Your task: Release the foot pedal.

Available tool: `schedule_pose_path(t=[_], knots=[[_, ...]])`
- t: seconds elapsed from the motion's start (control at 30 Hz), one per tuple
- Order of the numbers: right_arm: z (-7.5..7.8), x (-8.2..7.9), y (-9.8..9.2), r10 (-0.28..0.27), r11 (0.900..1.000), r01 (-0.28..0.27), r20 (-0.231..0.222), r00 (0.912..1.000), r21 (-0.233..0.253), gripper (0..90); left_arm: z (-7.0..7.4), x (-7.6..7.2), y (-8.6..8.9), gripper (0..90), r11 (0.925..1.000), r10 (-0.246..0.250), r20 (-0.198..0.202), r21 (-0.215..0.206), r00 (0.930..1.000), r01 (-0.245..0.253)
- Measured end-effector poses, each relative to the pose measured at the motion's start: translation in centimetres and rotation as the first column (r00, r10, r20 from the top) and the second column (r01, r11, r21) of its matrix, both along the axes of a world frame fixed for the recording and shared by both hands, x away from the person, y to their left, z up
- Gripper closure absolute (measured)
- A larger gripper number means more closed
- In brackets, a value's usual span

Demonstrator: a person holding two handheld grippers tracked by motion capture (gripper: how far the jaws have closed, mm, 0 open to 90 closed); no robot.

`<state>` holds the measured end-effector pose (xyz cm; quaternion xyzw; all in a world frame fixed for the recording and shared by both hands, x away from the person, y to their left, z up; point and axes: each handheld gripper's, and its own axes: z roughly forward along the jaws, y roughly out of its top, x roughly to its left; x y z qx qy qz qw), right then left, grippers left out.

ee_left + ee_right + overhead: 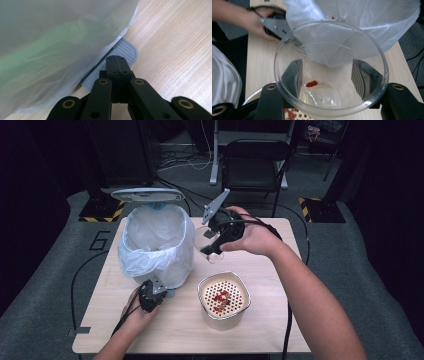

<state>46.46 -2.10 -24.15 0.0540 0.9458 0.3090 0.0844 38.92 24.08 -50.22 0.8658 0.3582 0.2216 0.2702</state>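
Note:
A pedal bin lined with a white bag [156,245] stands at the table's left, its lid [148,195] raised. My left gripper [152,296] is shut, its tips [117,63] resting on the bin's grey ribbed pedal [128,50]. My right gripper [216,246] is shut on a clear glass cup [204,239], held tilted in the air just right of the bin. In the right gripper view the cup [329,67] sits between the fingers [292,77], and a small red scrap [312,83] clings inside it. The bag [362,22] lies just beyond the cup's rim.
A cream container topped by a perforated strainer [223,297] with red bits stands on the wooden table [280,320], front centre. Cables trail off both table sides. A black chair [255,165] stands behind the table.

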Motion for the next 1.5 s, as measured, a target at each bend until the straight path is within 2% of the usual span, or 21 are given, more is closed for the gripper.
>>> schedule_pose_path(t=[0.03, 0.17, 0.3, 0.43, 0.63, 0.67, 0.7, 0.77, 0.83, 0.9, 1.0, 1.03, 1.1, 1.23, 1.37, 1.47, 1.5], knots=[[0.4, 0.1, 0.1, -0.014, 1.0, 0.014, -0.016, 0.9998, 0.013, 42.7, 0.0, 0.0, 0.0, 90.0, 1.0, 0.004, 0.001, 0.002, 1.0, -0.004], [1.8, 0.3, 0.8, -0.053, 0.997, 0.055, -0.031, 0.9981, 0.061, 42.7, 0.0, 0.0, 0.0, 90.0, 1.0, 0.006, 0.007, 0.001, 1.0, -0.006], [2.8, 0.3, 1.7, -0.074, 0.989, 0.083, -0.07, 0.9948, 0.126, 42.7, 0.0, 0.0, 0.0, 90.0, 1.0, 0.003, -0.001, 0.003, 1.0, -0.003], [3.1, 0.7, 2.8, -0.114, 0.977, 0.129, -0.1, 0.9885, 0.167, 42.6, 0.0, 0.0, 0.0, 90.0, 1.0, 0.003, -0.002, 0.004, 1.0, -0.003], [2.9, 0.9, 5.0, -0.148, 0.972, 0.165, -0.108, 0.9831, 0.168, 42.4, 0.0, 0.0, 0.0, 90.0, 1.0, 0.002, 0.002, 0.004, 1.0, -0.002], [2.9, 1.0, 5.4, -0.157, 0.968, 0.174, -0.104, 0.982, 0.179, 42.3, 0.0, 0.0, 0.0, 90.0, 0.9999, 0.014, 0.003, -0.007, 0.9999, -0.014], [3.0, 1.0, 5.7, -0.164, 0.968, 0.179, -0.098, 0.9817, 0.175, 42.3, 0.0, 0.0, 0.1, 90.0, 1.0, 0.001, 0.002, 0.006, 1.0, -0.001], [3.1, 1.2, 6.4, -0.181, 0.961, 0.198, -0.103, 0.978, 0.194, 42.1, -0.1, 0.0, 0.0, 90.0, 0.9998, 0.017, 0.003, -0.009, 0.9999, -0.017], [3.1, 1.3, 7.1, -0.201, 0.953, 0.218, -0.103, 0.9742, 0.209, 41.9, 0.1, 0.0, 0.1, 90.0, 1.0, 0.0, -0.002, 0.005, 1.0, 0.0], [2.9, 1.4, 7.8, -0.226, 0.948, 0.243, -0.104, 0.9687, 0.204, 41.5, 0.0, 0.0, 0.1, 90.0, 1.0, 0.0, 0.003, 0.0, 1.0, 0.0], [2.4, 1.7, 8.7, -0.265, 0.932, 0.284, -0.109, 0.9579, 0.224, 40.0, 0.0, 0.0, 0.1, 90.0, 1.0, -0.002, 0.0, -0.005, 1.0, 0.002], [2.2, 1.8, 9.1, -0.285, 0.924, 0.304, -0.112, 0.9521, 0.232, 39.7, 0.0, 0.0, 0.1, 90.0, 1.0, -0.001, 0.0, -0.005, 1.0, 0.001], [1.7, 1.9, 9.7, -0.302, 0.916, 0.32, -0.107, 0.9472, 0.242, 39.0, 0.0, 0.0, 0.1, 90.0, 1.0, -0.001, 0.0, -0.006, 1.0, 0.001], [0.7, 2.2, 10.8, -0.331, 0.907, 0.34, -0.08, 0.9403, 0.249, 38.4, -0.1, 0.0, 0.0, 90.0, 0.9999, 0.006, 0.002, -0.011, 1.0, -0.006], [-0.2, 2.5, 11.6, -0.377, 0.895, 0.381, -0.065, 0.9241, 0.232, 37.8, 0.0, 0.0, 0.1, 90.0, 1.0, -0.001, -0.001, -0.005, 1.0, 0.001], [-0.9, 2.7, 12.1, -0.416, 0.879, 0.423, -0.083, 0.9058, 0.221, 36.4, -0.1, 0.0, 0.0, 90.0, 0.9998, 0.011, 0.002, -0.014, 0.9999, -0.011], [-1.1, 2.8, 12.3, -0.426, 0.875, 0.431, -0.074, 0.9017, 0.222, 33.8, -0.1, 0.0, 0.0, 90.0, 0.9998, 0.013, 0.002, -0.015, 0.9999, -0.013]])
